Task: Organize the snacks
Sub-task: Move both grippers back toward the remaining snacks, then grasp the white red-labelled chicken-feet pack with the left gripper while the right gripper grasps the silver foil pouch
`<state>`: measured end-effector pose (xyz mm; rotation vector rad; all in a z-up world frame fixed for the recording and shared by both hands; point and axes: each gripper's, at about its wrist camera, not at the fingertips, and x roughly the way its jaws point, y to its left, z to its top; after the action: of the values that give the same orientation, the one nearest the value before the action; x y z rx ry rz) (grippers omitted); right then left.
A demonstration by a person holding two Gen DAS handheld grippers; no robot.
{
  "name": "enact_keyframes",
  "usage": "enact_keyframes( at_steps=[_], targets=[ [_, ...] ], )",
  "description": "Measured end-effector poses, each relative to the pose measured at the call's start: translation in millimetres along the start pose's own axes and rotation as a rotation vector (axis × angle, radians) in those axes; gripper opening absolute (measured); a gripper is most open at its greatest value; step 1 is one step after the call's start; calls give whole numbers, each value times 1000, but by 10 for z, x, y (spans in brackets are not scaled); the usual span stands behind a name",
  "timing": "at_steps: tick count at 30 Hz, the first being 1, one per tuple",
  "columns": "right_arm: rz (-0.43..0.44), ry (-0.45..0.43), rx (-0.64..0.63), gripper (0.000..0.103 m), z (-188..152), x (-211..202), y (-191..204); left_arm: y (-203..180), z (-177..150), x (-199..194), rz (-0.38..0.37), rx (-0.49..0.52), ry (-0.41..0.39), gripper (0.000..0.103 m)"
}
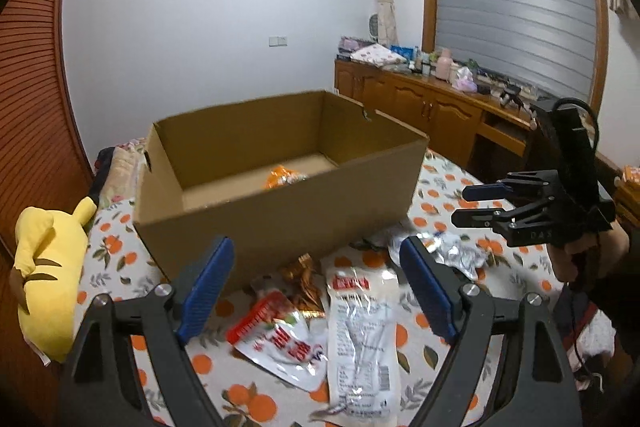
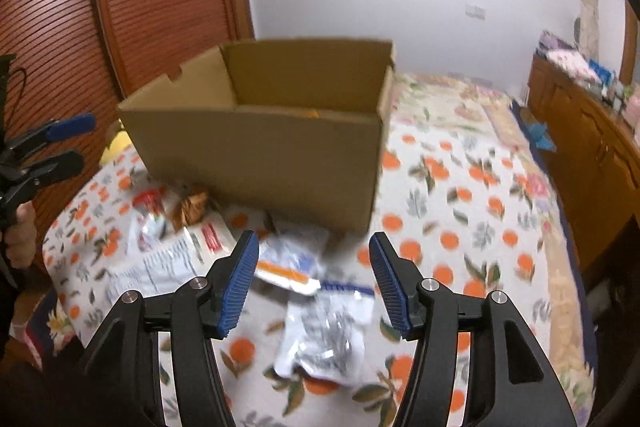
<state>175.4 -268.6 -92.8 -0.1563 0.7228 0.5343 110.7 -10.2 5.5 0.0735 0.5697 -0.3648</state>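
Note:
An open cardboard box [image 1: 280, 223] stands on the orange-print cloth, with an orange snack bag [image 1: 285, 177] on its floor. In front of it lie a long clear packet with a red label [image 1: 360, 339], a red-and-white packet [image 1: 276, 339] and a golden wrapper [image 1: 304, 279]. My left gripper [image 1: 316, 267] hangs open above these, holding nothing. My right gripper [image 2: 312, 251] is open and empty over a white packet with an orange stripe [image 2: 288, 267] and a silvery packet [image 2: 328, 331]. In the left wrist view the right gripper [image 1: 476, 205] hovers right of the box.
A yellow plush toy [image 1: 48, 267] lies at the table's left edge. Wooden cabinets [image 1: 420, 99] with clutter on top run along the right wall. A slatted wooden door [image 2: 160, 7] stands behind the box [image 2: 260, 155]. The left gripper [image 2: 68, 143] shows at the right wrist view's left edge.

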Motion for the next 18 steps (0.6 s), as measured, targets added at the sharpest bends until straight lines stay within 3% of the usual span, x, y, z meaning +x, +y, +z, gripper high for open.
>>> enact_keyframes(
  at_steps=[18],
  targets=[
    [-19,141,9,61,-464,322,-38,-264,-493,444,-35,10,196,85]
  ],
)
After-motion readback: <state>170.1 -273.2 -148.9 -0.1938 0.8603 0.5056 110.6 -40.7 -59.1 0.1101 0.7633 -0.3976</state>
